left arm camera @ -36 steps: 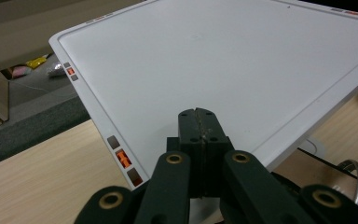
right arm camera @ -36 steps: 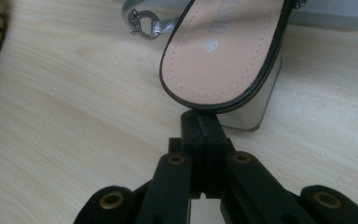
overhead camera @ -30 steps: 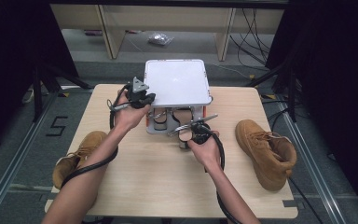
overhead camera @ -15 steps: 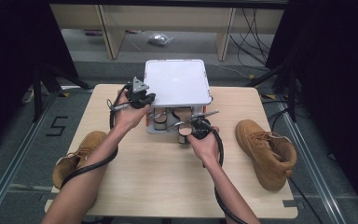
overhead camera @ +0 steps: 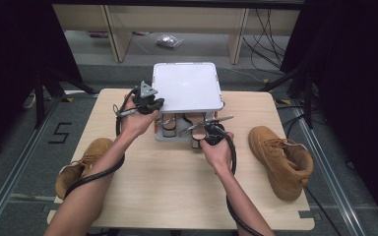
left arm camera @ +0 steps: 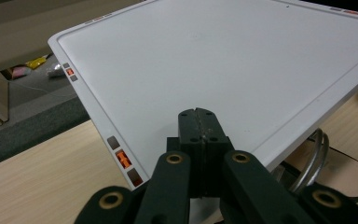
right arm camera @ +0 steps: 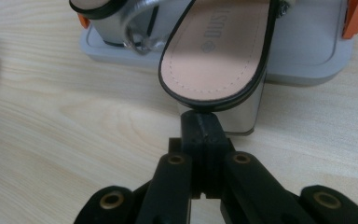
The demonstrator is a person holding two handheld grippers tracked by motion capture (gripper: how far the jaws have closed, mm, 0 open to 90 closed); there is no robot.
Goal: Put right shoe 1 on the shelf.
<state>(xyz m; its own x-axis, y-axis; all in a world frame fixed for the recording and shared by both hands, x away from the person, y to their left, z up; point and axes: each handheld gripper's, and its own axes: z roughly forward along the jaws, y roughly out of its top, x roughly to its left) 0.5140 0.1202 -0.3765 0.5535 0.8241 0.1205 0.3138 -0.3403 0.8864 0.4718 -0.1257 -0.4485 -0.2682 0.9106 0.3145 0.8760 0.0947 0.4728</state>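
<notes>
The sandal [right arm camera: 216,51] sits at the front edge of the grey rack [right arm camera: 303,51], its heel end sticking out over the table [right arm camera: 74,140] toward me. Its insole is pale pink with a black rim, and the silver block heel [right arm camera: 242,114] drops down to the wood just below. My right gripper [right arm camera: 200,122] has its jaws pressed together with no gap showing, and their tips meet the black rim at the back of the sandal; whether they pinch that rim or only touch it, I cannot tell. In the high view my right hand [overhead camera: 215,147] holds this gripper just in front of the rack's lower shelf.

A second sandal [overhead camera: 170,125] stands beside the first on that shelf, further left. Above them lies the rack's white top panel [left arm camera: 214,65], flat, with small orange and grey marks along its border. My left gripper [left arm camera: 200,126] is closed too, jaws tight against each other, and they lie over the near edge of that panel; I cannot say if any of the edge is caught between them. In the high view my left hand [overhead camera: 137,115] holds it at the panel's left front corner.

Further out on the table, a tan boot [overhead camera: 280,160] lies to the right of the rack, well apart from it, and another tan boot [overhead camera: 81,162] lies at the left edge.
</notes>
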